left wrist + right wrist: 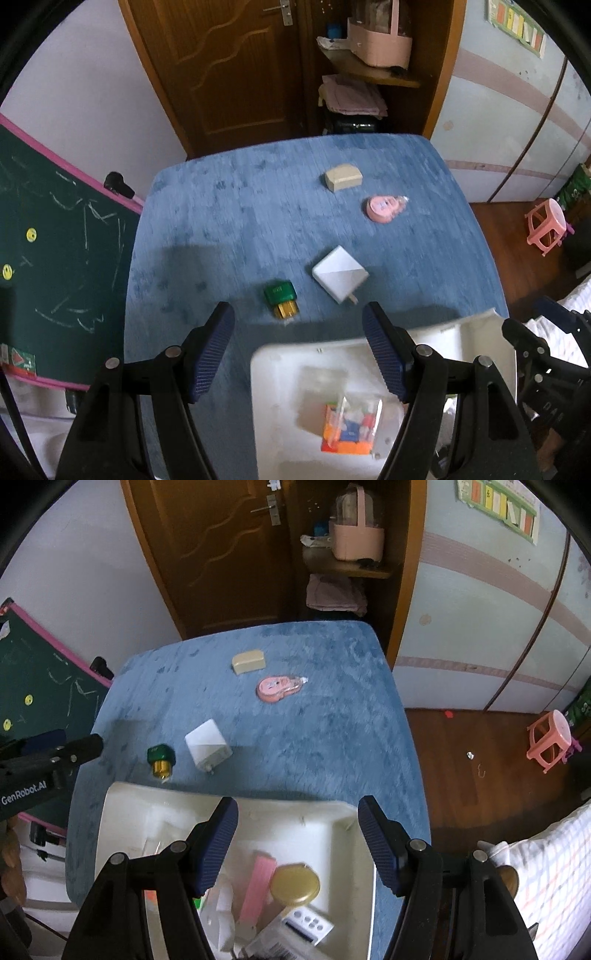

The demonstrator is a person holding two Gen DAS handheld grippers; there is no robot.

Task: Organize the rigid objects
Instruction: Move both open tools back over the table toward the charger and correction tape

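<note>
At the far left a green chalkboard [55, 236] with a pink frame leans beside the table [229, 206], whose blue plush cover shows rubbed, darker patches. On the cloth, going left to right, a small green block with a gold ribbed end [282, 298] lies nearest the left gripper [299, 354], whose blue ridged pads stand wide apart with nothing between them. Next comes a white square charger [340, 274] (its prongs point toward the near edge), then, farther back, a tan rounded box [343, 177] and a pink rounded tape-like dispenser [384, 208] with a clear tip, all well apart from each other. At the near edge sits a white plastic bin [280, 406], smooth-walled, holding a clear packet of orange and mixed coloured pieces [349, 424] that is blurred and partly covered by the gripper's right finger. From the right wrist view the right gripper [297, 843] hangs over the same bin, jaws wide and empty; below it lie a gold round lid [294, 885], a pink ribbed strip [258, 890] and a white device with buttons [308, 925], cut off by the frame. At the right, on the wooden floor, a pink plastic stool [550, 740] stands.
</note>
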